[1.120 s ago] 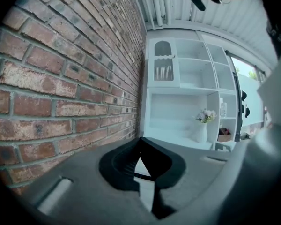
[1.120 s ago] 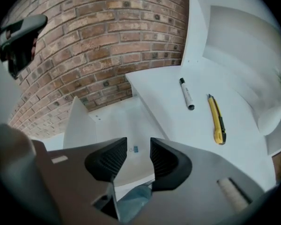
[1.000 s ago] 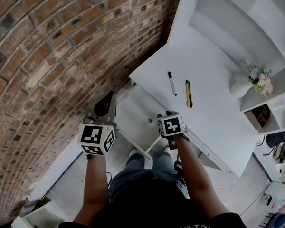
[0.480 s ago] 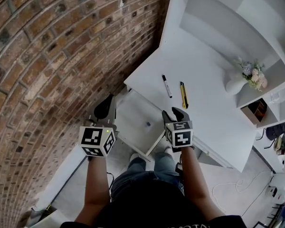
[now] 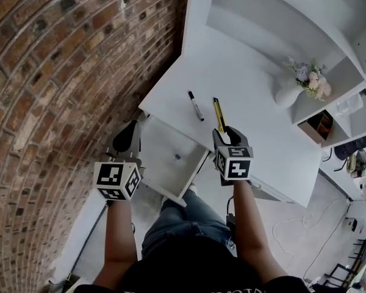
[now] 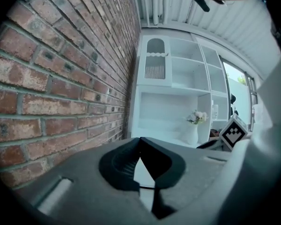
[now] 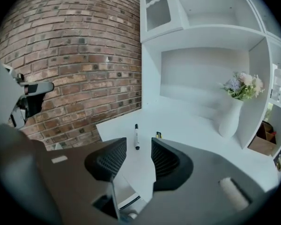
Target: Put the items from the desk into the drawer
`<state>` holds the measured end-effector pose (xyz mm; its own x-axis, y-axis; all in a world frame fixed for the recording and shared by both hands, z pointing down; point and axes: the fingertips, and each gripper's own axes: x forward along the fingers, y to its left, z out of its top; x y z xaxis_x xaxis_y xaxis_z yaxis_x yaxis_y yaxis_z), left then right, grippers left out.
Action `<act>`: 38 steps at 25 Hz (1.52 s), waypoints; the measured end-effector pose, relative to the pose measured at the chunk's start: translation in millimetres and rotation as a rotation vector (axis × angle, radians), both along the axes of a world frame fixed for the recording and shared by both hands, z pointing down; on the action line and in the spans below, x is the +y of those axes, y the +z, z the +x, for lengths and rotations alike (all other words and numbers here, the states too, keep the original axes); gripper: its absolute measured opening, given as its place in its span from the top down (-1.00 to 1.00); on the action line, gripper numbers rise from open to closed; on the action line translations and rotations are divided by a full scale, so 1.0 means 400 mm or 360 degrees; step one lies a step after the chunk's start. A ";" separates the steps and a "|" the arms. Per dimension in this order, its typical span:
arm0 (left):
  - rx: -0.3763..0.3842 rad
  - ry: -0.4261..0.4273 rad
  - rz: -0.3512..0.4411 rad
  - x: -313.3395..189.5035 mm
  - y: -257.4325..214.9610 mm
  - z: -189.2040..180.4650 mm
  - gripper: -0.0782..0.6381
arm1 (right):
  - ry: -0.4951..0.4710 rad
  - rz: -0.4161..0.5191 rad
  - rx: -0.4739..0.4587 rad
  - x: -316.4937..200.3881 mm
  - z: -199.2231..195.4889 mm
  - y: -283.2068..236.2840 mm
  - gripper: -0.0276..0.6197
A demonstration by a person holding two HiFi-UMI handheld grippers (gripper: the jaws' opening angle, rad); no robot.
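A black marker and a yellow utility knife lie side by side on the white desk. Below the desk's front edge the white drawer stands pulled out, with one small dark item inside. My right gripper hovers open just above the knife's near end; in the right gripper view the marker shows between its pads and the knife peeks past the right pad. My left gripper is shut and empty, left of the drawer near the brick wall, its jaw tips touching.
A white vase of flowers stands at the desk's back right. Shelves rise behind it, with a brown box in a side cubby. The brick wall borders the left. The person's legs are below the drawer.
My right gripper has moved forward from the drawer's front over the desk edge to the knife. The left gripper has stayed beside the drawer.
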<state>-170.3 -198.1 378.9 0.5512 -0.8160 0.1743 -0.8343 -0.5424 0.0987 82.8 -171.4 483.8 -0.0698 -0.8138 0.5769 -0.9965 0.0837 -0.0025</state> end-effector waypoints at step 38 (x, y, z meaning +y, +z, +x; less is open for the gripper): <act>-0.0199 -0.0217 -0.0233 -0.059 0.130 0.122 0.78 | -0.0014 -0.0627 -0.0176 -0.227 0.196 0.355 0.52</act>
<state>-121.3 -221.9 431.0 0.4040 -0.8425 0.3563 -0.9097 -0.4111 0.0592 161.2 -262.3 625.6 -0.1550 -0.5310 0.8331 -0.9876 0.0633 -0.1433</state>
